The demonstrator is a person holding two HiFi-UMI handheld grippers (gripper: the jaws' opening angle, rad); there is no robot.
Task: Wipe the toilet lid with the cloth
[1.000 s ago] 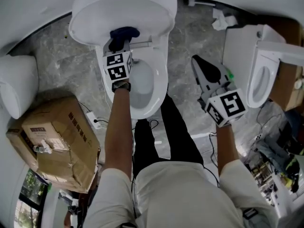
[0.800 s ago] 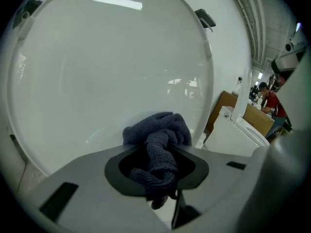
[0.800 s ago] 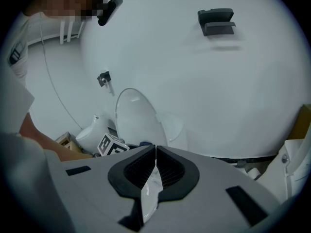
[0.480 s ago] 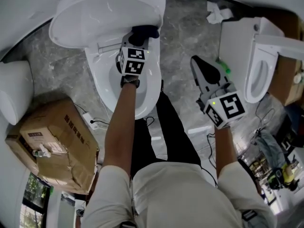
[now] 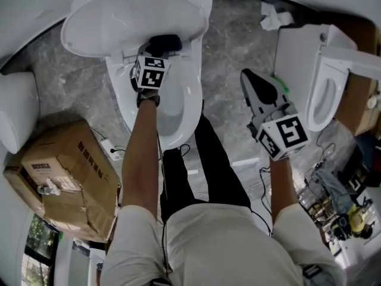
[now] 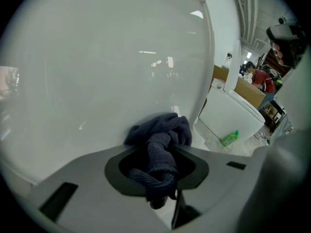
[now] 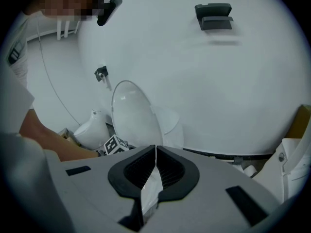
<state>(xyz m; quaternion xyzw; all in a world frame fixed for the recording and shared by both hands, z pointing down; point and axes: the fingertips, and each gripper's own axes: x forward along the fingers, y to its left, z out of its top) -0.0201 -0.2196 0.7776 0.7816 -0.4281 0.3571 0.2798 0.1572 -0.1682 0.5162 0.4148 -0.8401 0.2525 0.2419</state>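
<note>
The floor (image 5: 232, 46) is grey marbled stone and takes up the middle of the head view. A white toilet (image 5: 181, 109) stands on it at upper centre, its seat down and its lid (image 5: 119, 11) raised toward the upper left. The lid's inner face is smooth, glossy white and fills most of the left gripper view, where ceiling lights reflect in it.

The left gripper (image 5: 155, 51) is clamped on a dark blue cloth (image 5: 162, 42). The cloth is bunched between the jaws and pressed against the low part of the lid, close to the hinge. In the left gripper view the cloth (image 6: 160, 140) bulges out past the jaws onto the white surface.

The right gripper (image 5: 245, 76) is held over bare floor at centre right, well apart from the lid. Its jaws are closed together with nothing between them, as the right gripper view (image 7: 154, 154) shows.

A second toilet (image 5: 324, 94) stands at the right edge with a green bottle (image 6: 229, 138) on the floor beside it. A white ceramic piece (image 5: 15, 115) sits at the left edge. A taped cardboard box (image 5: 65, 177) lies at lower left with cables (image 5: 116, 154) just beside it. Crumpled white paper (image 5: 274, 19) lies on the floor at the top, and clutter fills the lower right corner. White walls curve round the room in the right gripper view
</note>
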